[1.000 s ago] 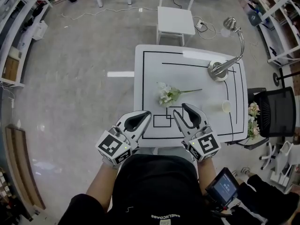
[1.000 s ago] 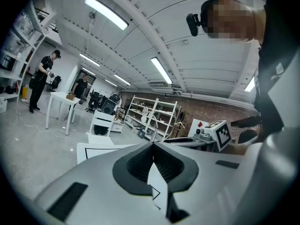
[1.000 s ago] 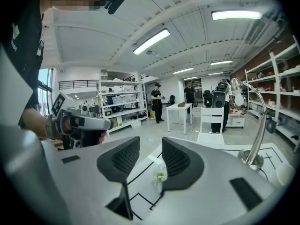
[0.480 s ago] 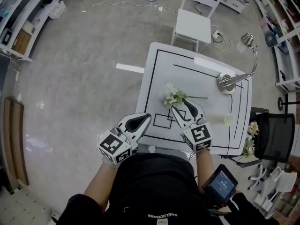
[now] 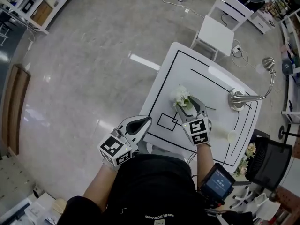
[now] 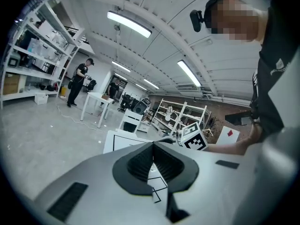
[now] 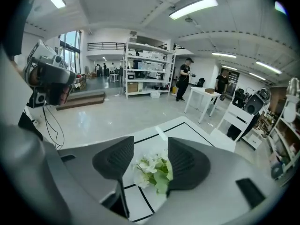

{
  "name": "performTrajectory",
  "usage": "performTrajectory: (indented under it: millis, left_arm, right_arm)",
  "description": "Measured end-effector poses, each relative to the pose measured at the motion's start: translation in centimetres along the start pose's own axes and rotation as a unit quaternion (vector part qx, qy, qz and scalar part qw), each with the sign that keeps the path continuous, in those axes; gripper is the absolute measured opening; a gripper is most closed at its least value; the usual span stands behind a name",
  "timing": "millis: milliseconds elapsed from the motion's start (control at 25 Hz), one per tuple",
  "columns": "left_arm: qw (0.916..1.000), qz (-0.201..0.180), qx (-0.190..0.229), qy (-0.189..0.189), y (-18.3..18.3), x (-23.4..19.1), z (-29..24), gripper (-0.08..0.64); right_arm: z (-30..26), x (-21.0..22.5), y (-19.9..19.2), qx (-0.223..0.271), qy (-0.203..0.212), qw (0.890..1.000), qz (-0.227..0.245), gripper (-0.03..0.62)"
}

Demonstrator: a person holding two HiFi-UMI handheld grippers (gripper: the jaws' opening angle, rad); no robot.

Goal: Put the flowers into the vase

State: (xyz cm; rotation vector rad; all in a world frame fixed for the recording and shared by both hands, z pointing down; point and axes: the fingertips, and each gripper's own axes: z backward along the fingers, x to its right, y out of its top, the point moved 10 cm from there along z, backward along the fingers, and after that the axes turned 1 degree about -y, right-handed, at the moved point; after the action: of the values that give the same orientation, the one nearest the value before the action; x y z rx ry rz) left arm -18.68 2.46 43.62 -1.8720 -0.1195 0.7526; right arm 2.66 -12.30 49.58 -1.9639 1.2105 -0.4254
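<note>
Leaning over the white desk, had the left hand-held gripper closed and empty by its near edge, right hand-held gripper jaws just opened wide, straddling the flowers lying on the desk, not pinching them.

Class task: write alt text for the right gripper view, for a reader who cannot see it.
The right gripper has just been opening its jaws, which stand apart with white flowers and green leaves between them, lying on a white table with black lines. Shelves and standing people fill the background.
</note>
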Motion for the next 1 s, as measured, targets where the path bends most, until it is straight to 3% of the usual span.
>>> performTrajectory:
  millis: [440, 840, 1000]
  left_arm:
    - [0.9976, 0.037, 0.010, 0.057, -1.5, -0.4, 1.5, 0.003]
    - [0.9949, 0.053, 0.012, 0.086, -2.1, -1.4, 2.9, 0.003]
    - [0.9943, 0.056, 0.014, 0.090, -2.3, -1.4, 3.2, 0.003]
  right_arm:
    - [-5.0, 1.1, -1.9, -0.072, 0.022, 0.997, 0.009, 0.213]
    - [-7.3, 0.9, -2.3, -0.121, 0.005, 0.992, 0.034, 0.209]
    - [-7.5, 0.8, -2.3, -0.124, -0.003, 0.991, 0.043, 0.158]
